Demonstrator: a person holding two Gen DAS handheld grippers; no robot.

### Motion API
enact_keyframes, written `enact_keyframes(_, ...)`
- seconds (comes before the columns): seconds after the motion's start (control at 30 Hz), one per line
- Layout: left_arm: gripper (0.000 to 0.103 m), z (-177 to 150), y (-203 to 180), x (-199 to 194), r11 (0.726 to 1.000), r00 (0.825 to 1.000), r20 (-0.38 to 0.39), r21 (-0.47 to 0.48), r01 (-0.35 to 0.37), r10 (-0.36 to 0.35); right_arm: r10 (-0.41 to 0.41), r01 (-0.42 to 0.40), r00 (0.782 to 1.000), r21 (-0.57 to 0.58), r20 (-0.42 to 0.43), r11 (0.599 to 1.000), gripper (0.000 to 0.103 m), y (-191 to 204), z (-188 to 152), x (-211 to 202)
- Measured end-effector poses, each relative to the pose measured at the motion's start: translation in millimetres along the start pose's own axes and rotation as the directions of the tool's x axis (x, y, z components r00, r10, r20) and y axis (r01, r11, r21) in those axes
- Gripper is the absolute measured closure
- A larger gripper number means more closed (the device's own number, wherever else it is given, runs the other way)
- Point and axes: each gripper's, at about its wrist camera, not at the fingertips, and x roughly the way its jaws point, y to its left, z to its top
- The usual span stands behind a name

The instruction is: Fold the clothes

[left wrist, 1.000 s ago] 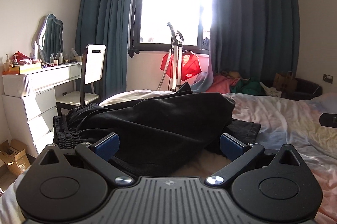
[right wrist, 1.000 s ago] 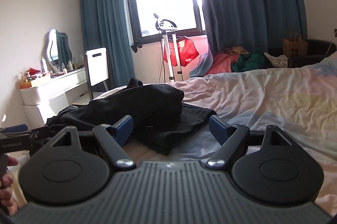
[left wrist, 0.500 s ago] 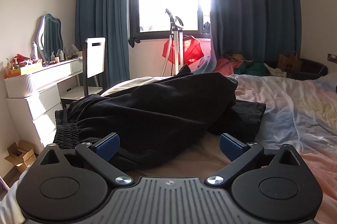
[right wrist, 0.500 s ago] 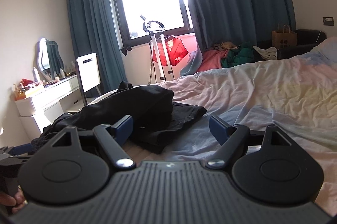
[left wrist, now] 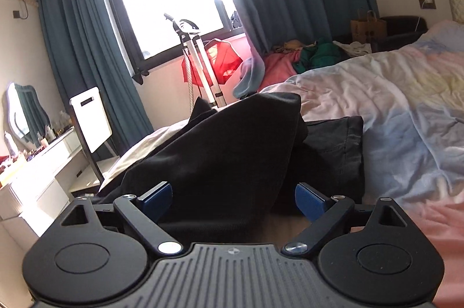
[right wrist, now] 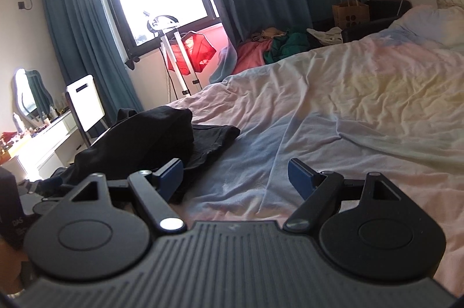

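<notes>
A black garment lies bunched in a heap on the bed's left part, with a flatter black piece under it to the right. My left gripper is open and empty, right in front of the heap, its blue pads either side of the cloth's near edge. In the right wrist view the same black garment lies to the left. My right gripper is open and empty over the pale bed sheet, to the right of the garment.
A pile of pink and green clothes lies at the bed's far edge. A garment steamer stand with a red garment stands by the window. A white chair and a white dresser stand at the left.
Both grippers have tilted and swung to the right. The left one has come closer to the black heap. The right one now faces more of the bare sheet. Both stay open.
</notes>
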Motion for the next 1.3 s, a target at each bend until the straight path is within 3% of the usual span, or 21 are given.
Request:
enact_keyframes(0.13,0.011,37.6,-25.5,47.6,0.993,0.997,0.058,0.111,0.04,-0.047,-0.035,0.036,0.999,0.06,-0.026,0.998,0.022,-11.5,1.7,18.6)
enact_keyframes(0.23,0.015,68.8,-50.0,93.7,0.987,0.994,0.044,0.131,0.093,-0.1,-0.061,0.063,0.998,0.064,-0.03,0.996,0.022,-15.1,2.8,34.1)
enact_keyframes(0.4,0.017,102.6,-100.6,168.8,0.971,0.997,0.004,0.228,0.07,-0.073,-0.096,0.099,0.993,0.043,-0.066,0.994,0.022,-14.6,0.7,68.4)
enact_keyframes(0.53,0.054,105.8,-120.2,219.2,0.955,0.996,-0.088,0.293,0.049,-0.024,-0.102,0.102,0.99,-0.001,-0.097,0.995,0.022,-12.0,-8.9,85.8)
enact_keyframes(0.57,0.075,104.2,-122.2,229.6,0.951,0.994,-0.11,0.306,0.045,-0.012,-0.105,0.104,0.989,-0.011,-0.102,0.994,0.022,-11.9,-11.4,88.6)
enact_keyframes(0.6,0.09,102.0,-124.2,232.1,0.942,0.995,-0.099,0.334,0.029,0.005,-0.106,0.105,0.988,-0.011,-0.109,0.994,0.022,-12.3,-13.3,91.0)
enact_keyframes(0.7,0.096,100.9,-125.7,217.6,0.926,0.999,-0.034,0.377,0.012,0.001,-0.078,0.079,0.989,0.006,-0.127,0.997,0.022,-11.8,-14.8,96.0)
enact_keyframes(0.83,0.097,111.9,-108.1,163.9,0.949,0.999,0.005,0.312,0.032,-0.035,-0.063,0.059,0.992,-0.041,-0.107,0.997,0.022,-2.8,-15.8,92.4)
enact_keyframes(0.97,0.098,119.8,-72.4,79.2,0.982,0.993,0.06,0.168,0.09,-0.102,-0.057,0.055,0.996,-0.028,-0.065,0.998,0.022,-3.5,-12.1,78.5)
enact_keyframes(1.17,0.098,95.3,-43.8,-64.3,0.967,0.958,0.173,0.148,0.206,-0.23,-0.049,0.049,0.999,0.003,0.0,0.999,0.022,-6.6,-5.6,55.9)
enact_keyframes(1.3,0.098,45.6,-33.9,-112.7,0.947,0.937,0.136,0.05,0.317,-0.321,-0.012,0.012,1.0,0.064,0.01,0.998,0.022,-12.8,-2.4,41.4)
